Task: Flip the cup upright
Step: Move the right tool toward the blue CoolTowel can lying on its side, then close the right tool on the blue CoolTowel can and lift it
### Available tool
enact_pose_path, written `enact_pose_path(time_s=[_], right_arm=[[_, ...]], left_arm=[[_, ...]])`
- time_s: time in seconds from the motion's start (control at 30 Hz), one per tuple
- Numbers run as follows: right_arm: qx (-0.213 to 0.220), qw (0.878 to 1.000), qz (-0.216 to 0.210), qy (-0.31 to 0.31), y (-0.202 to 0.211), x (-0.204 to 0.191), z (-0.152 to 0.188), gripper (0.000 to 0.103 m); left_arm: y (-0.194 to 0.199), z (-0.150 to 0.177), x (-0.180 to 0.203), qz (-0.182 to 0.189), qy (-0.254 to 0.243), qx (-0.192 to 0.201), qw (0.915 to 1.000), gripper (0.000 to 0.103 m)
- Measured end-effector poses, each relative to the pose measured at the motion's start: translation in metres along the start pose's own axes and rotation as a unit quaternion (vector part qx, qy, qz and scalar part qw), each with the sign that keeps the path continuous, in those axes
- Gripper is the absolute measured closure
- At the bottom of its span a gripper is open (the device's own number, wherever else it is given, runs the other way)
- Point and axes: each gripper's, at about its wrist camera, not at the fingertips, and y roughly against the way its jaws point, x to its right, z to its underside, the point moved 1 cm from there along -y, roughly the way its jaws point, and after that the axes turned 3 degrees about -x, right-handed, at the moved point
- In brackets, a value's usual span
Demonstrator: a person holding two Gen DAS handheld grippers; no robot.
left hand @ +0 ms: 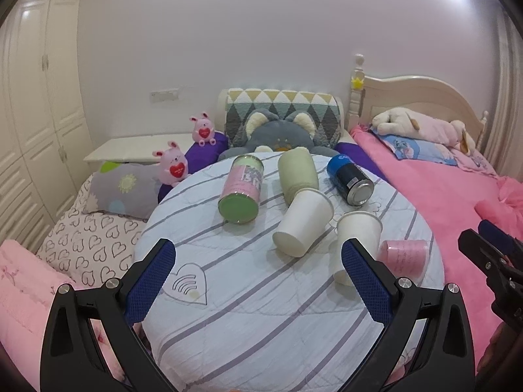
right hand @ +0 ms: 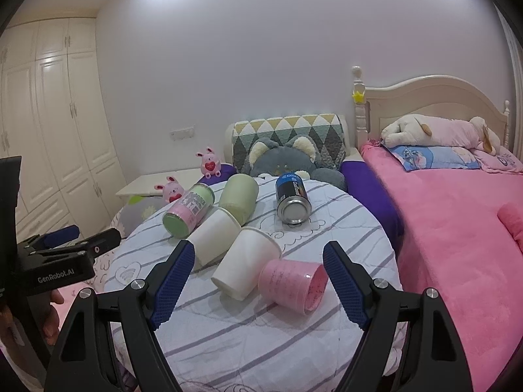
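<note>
Fingers of the left hand-held gripper (left hand: 258, 281) stand wide apart with nothing between them, above a round worktop (left hand: 261, 310) covered in a white cloth with grey stripes. The right hand-held gripper (right hand: 258, 285) is likewise spread wide and grips nothing; its blue pads flank a pink cup (right hand: 294, 289) lying on its side near the worktop's front right, mouth toward the camera. Just left of it lie two white paper cups (right hand: 245, 263) on their sides, touching each other. Behind them lie a pale green cup (right hand: 238, 201), a green-and-pink tin (right hand: 188, 210) and a blue can (right hand: 292, 199), all tipped over. Beyond the worktop sit a grey plush cat (right hand: 281, 160) and, to the right, a bed with a pink blanket (right hand: 457, 215).
</note>
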Motion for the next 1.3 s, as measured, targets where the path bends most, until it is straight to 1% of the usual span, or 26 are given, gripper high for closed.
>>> enact_pose_path(time_s=[0.23, 0.47, 0.63, 0.77, 0.87, 1.07, 1.2, 1.3], right_arm=[[-0.002, 1.0, 0.0, -0.001, -0.008, 0.002, -0.004, 0.021], [-0.005, 1.0, 0.002, -0.005, -0.018, 0.004, -0.007, 0.021], [-0.009, 1.0, 0.006, -0.008, -0.03, 0.007, -0.013, 0.021], [-0.016, 1.0, 0.008, -0.014, -0.042, 0.01, -0.015, 0.021], [-0.022, 1.0, 0.009, -0.018, -0.049, 0.011, -0.016, 0.021], [-0.032, 0.999, 0.012, -0.022, -0.066, 0.016, -0.017, 0.021], [-0.031, 0.999, 0.02, -0.03, -0.071, 0.021, -0.018, 0.021], [-0.031, 0.999, 0.024, -0.034, -0.073, 0.027, -0.021, 0.021]], left_arm=[[-0.013, -0.006, 0.01, 0.002, -0.017, -0.006, 0.9998, 0.0], [-0.029, -0.009, 0.009, 0.009, -0.022, -0.015, 0.9996, 0.0], [-0.048, -0.012, 0.01, 0.024, -0.029, -0.026, 0.9989, 0.0], [-0.064, -0.013, 0.011, 0.029, -0.035, -0.036, 0.9983, 0.0], [-0.079, -0.015, 0.014, 0.039, -0.046, -0.051, 0.9969, 0.0], [-0.105, -0.021, 0.016, 0.036, -0.052, -0.067, 0.9957, 0.0], [-0.111, -0.024, 0.019, 0.049, -0.047, -0.072, 0.9951, 0.0], [-0.112, -0.027, 0.027, 0.061, -0.053, -0.072, 0.9941, 0.0]])
